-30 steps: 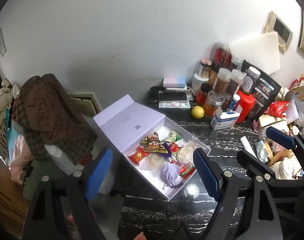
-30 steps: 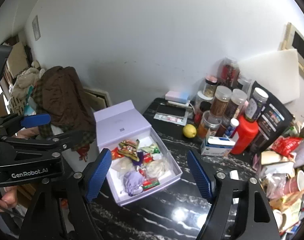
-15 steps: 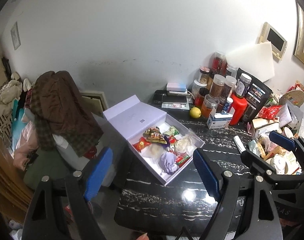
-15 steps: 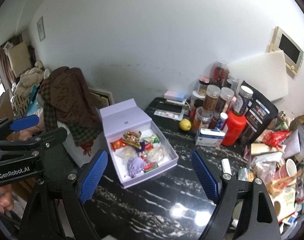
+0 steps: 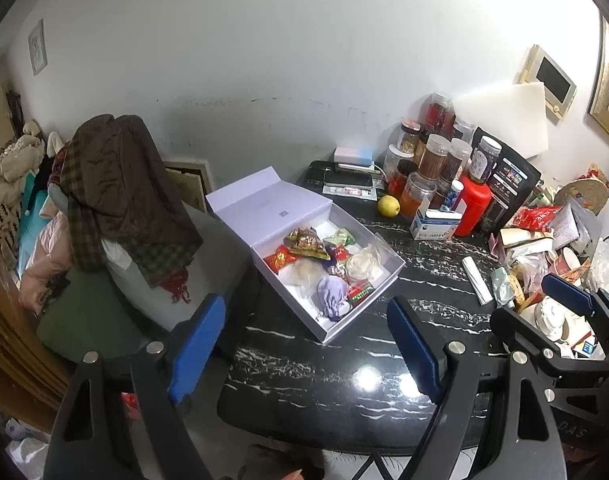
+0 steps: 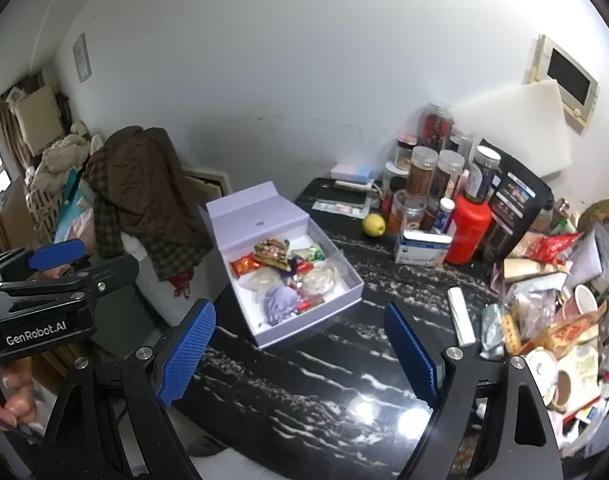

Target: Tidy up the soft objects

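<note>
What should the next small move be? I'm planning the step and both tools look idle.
Probably bring the right tool forward and down toward the purple pouch in the open lavender box. Both tools are open, empty, and apart from the box; the left tool is no nearer.

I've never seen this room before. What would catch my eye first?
Probably the open lilac box near the black marble table's left edge, full of bright snack packets and a purple pouch. Then the red bottle among jars at the back, and the brown jacket heaped left.

Black gripper (image 6: 300,350) frames, silver screws, ribbed blue pads (image 6: 186,354) — white "GenRobot.AI" lettering
</note>
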Demonstrator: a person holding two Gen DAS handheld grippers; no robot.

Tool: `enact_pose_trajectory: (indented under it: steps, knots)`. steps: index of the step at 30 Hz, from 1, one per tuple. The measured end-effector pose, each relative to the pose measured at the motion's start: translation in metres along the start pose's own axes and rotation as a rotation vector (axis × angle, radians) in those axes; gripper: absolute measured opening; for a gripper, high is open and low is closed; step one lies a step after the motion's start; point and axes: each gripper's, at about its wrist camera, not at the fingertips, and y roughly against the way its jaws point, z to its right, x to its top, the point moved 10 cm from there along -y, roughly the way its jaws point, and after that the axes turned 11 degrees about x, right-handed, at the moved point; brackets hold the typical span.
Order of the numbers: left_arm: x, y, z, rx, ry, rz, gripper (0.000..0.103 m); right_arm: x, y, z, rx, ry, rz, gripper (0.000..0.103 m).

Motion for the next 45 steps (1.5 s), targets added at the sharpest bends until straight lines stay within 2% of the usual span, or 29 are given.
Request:
enact_pose_trajectory:
  steps: [12, 45]
  knots:
    - [-0.012, 0.002, 0.001, -0.014, -0.001, -0.027, 0.083, -0.012, 0.001, -0.006, 0.017, -0.01, -0.013, 0.087]
    - [-0.012, 0.009, 0.006, -0.029, -0.018, -0.032, 0.083, -0.012, 0.003, -0.007, 0.018, -0.007, -0.017, 0.087]
